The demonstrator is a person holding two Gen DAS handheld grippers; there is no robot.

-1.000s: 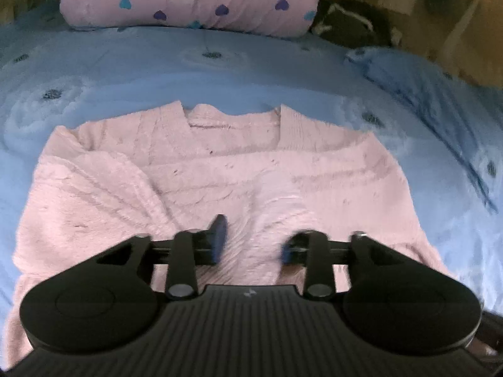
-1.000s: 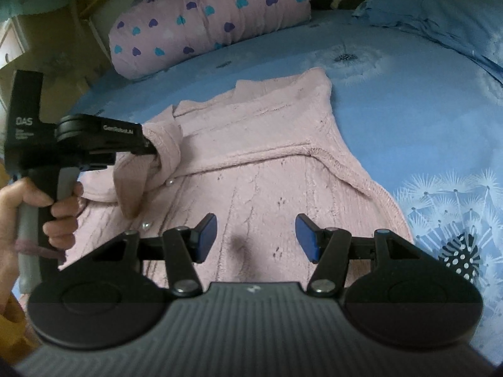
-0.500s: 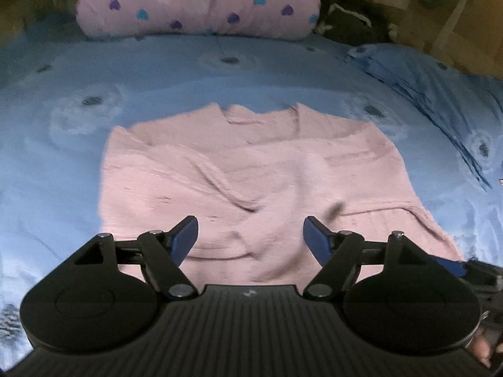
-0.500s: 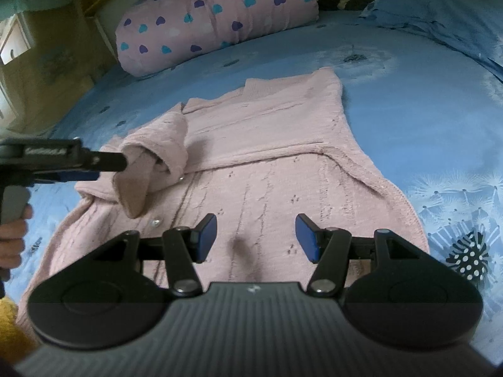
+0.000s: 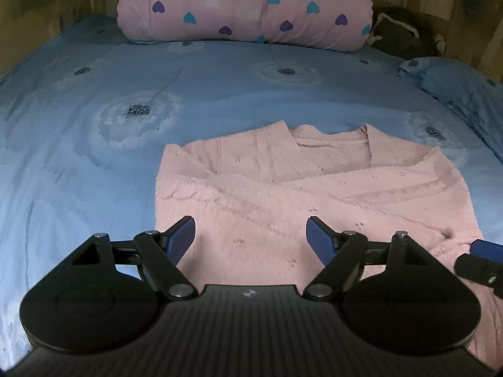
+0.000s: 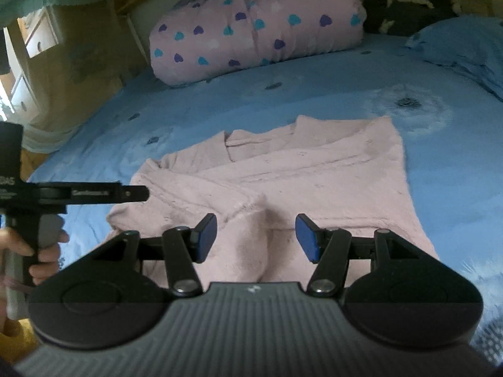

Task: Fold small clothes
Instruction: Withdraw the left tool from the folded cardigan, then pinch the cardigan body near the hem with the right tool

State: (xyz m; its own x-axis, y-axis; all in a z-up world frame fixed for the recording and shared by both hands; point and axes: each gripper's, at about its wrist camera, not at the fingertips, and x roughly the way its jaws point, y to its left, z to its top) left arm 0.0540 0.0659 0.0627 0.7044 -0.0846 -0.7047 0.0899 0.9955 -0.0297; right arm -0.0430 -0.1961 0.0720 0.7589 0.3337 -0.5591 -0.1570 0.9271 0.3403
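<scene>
Blue bedding [image 5: 220,94] printed with pale dandelion heads covers the whole surface, and a rolled pink quilt with blue and purple hearts [image 5: 245,6] lies across the far end, with a blue pillow [image 6: 465,47] to the far right. On the bedding, near the middle, lies the pink knitted cardigan [image 5: 283,188], collar toward the quilt, both sleeves now folded across the chest.

A second ago the left gripper [image 5: 251,238] was nearly closed, low over the knit, and in the right wrist view it held the left sleeve [image 6: 251,238] lifted off the body of the garment. Half a second ago its jaws were already apart, but it was still beside the raised sleeve. Now that sleeve lies flat across the front, its cuff end between the fingers of the right gripper [image 6: 256,237] in that gripper's own view. The left gripper stands wide open with nothing in it and has drawn back to the cardigan's left edge, seen from the side with the person's hand [image 6: 44,251] on its handle.

The right gripper has stayed wide open throughout, gripping nothing; whether its fingers touch the cloth cannot be told. Its tip [image 5: 481,257] shows at the right edge of the left wrist view.
</scene>
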